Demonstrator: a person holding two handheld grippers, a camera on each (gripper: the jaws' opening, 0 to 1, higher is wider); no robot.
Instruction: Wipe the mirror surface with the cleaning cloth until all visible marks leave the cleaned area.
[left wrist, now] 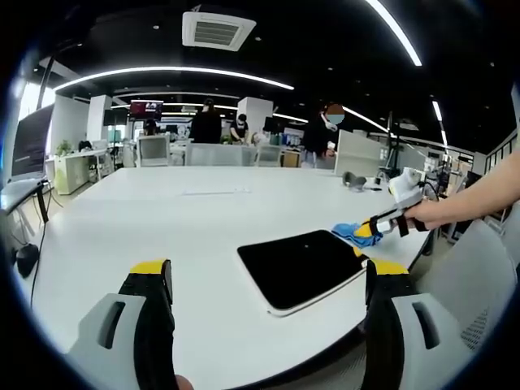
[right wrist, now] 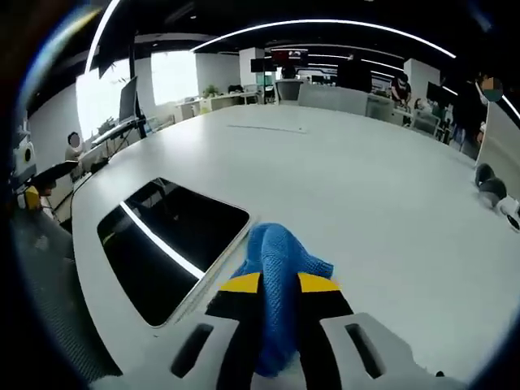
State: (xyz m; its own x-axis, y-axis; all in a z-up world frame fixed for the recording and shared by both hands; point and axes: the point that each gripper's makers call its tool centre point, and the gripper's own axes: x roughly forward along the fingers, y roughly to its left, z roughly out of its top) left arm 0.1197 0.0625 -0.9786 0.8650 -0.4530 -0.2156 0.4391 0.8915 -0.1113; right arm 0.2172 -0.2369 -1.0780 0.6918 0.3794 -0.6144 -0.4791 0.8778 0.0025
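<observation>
Setting: open-plan office under strip lights; people stand well beyond the far end of the white desk [left wrist: 203,227].
Mirror: the dark, white-rimmed mirror [left wrist: 302,268] lies flat near your edge of the desk; in the right gripper view it reflects a ceiling light as one bright streak.
Cloth: the blue cleaning cloth [right wrist: 280,280] is pinched between your right gripper [right wrist: 279,286] jaws and hangs just beside the mirror's rim, not yet on the glass as far as can be judged.
Left gripper: your left gripper [left wrist: 268,280] hovers over the desk edge with jaws spread wide, gripping nothing.
Marks: none can be made out on the glass from here.
Risk, slide: the mirror is unrestrained; a firm stroke could push it toward the desk edge.
Risk, contact: little cloth projects past the jaws, so a steep approach could put hard jaw tips on the glass.
Risk, coverage: reflections may hide marks you miss.
</observation>
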